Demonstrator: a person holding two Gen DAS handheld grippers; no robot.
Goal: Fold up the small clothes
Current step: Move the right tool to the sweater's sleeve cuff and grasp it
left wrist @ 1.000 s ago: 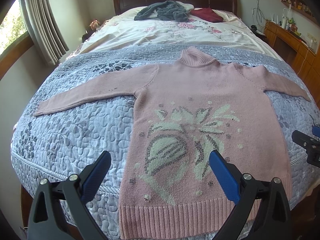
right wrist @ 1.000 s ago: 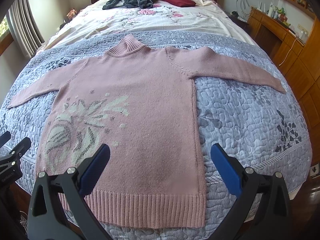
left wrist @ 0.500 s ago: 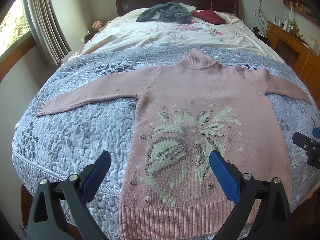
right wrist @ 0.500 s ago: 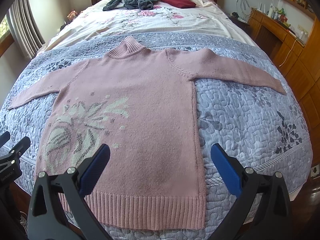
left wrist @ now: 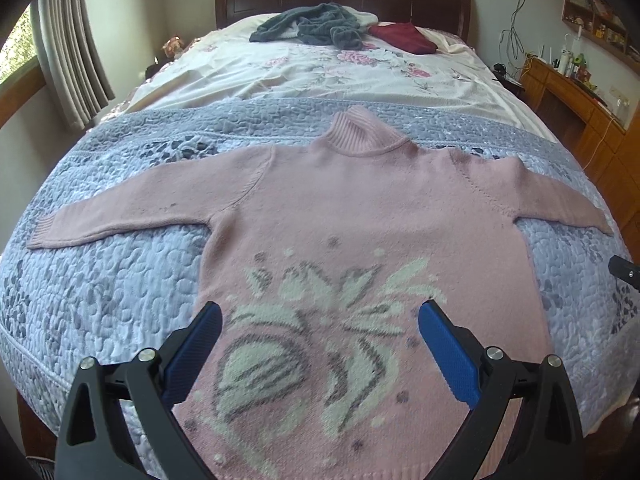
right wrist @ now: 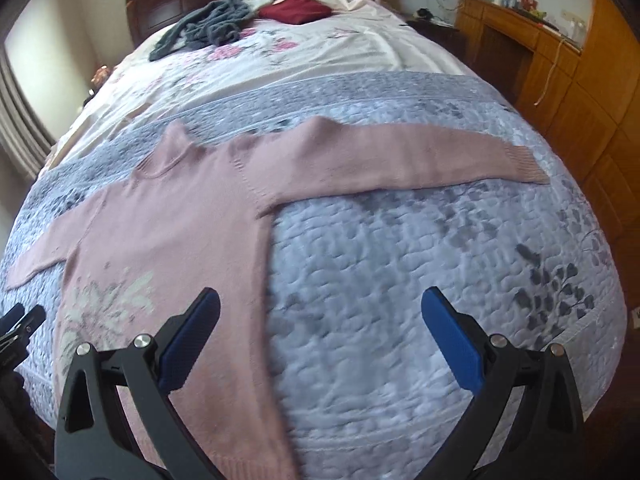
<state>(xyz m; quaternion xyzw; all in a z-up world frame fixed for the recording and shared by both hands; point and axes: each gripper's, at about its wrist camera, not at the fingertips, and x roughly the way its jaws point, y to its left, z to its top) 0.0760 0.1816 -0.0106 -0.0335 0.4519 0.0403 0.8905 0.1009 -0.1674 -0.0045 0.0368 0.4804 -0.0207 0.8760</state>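
A pink turtleneck sweater (left wrist: 360, 208) with a pale floral pattern lies flat, face up, on the grey quilted bedspread (left wrist: 112, 280), both sleeves spread sideways. My left gripper (left wrist: 320, 320) hovers open above the patterned lower front, holding nothing. In the right wrist view the sweater (right wrist: 180, 240) fills the left half, its right sleeve (right wrist: 400, 156) reaching toward the bed's right side. My right gripper (right wrist: 320, 312) is open over the bare quilt (right wrist: 420, 280) just right of the sweater's side edge. The right gripper's tip (left wrist: 624, 270) shows at the left view's right border.
Near the headboard lie a grey garment (left wrist: 312, 26) and a dark red folded one (left wrist: 404, 36) on a floral sheet (left wrist: 320, 72). A wooden cabinet (right wrist: 560, 72) runs along the bed's right side. Curtains and a window (left wrist: 60, 48) stand at the left.
Both grippers moved forward over the bed. The right one also swung right, off the sweater's hem onto the quilt beside it. The sweater has not moved.
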